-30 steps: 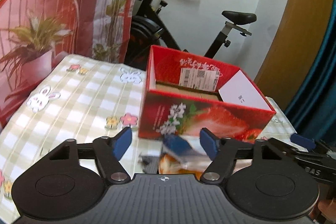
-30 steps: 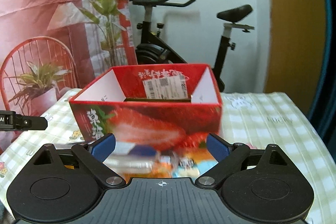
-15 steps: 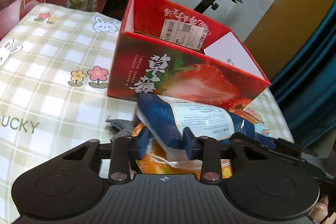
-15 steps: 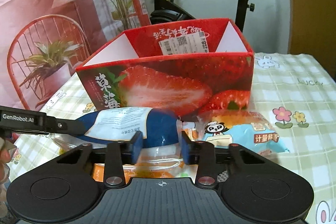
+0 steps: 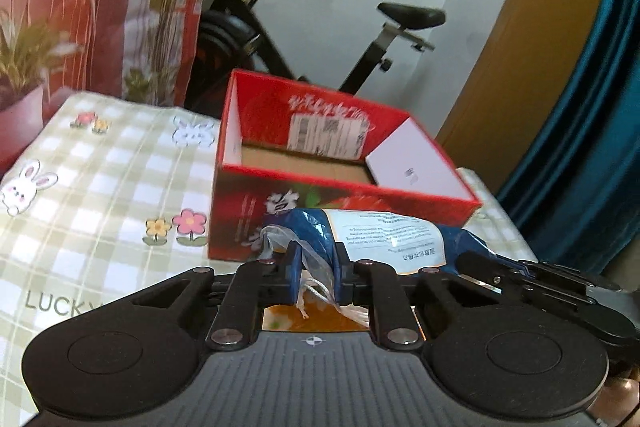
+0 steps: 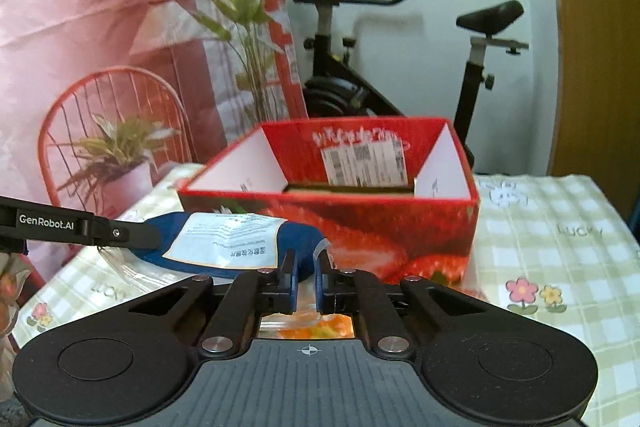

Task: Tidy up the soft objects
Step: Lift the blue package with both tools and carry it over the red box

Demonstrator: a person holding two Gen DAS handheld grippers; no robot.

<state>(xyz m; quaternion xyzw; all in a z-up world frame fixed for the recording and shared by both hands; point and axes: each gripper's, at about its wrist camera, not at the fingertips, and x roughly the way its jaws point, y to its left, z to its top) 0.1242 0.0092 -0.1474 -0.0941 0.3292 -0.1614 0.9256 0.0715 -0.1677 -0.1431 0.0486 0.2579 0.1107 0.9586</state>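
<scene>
A blue snack bag (image 5: 384,239) with a white label hangs just in front of the red strawberry box (image 5: 344,183), lifted off the table. My left gripper (image 5: 316,267) is closing, its pads pinching the bag's clear crimped end. My right gripper (image 6: 306,283) is shut on the bag's (image 6: 228,239) other end, by its clear seam. Each gripper shows in the other's view: the left gripper (image 6: 80,227) and the right gripper (image 5: 520,275). The box (image 6: 360,223) is open and looks empty. An orange packet (image 5: 312,319) lies below the jaws.
A checked tablecloth (image 5: 100,195) with rabbits and flowers covers the table. An exercise bike (image 6: 340,67) stands behind the box. A pink printed backdrop (image 6: 100,27) fills the left, and a blue curtain (image 5: 592,107) hangs on the right.
Both grippers went from wide open to closed on opposite ends of the blue bag. The bag has risen off the pile to about the box's front wall.
</scene>
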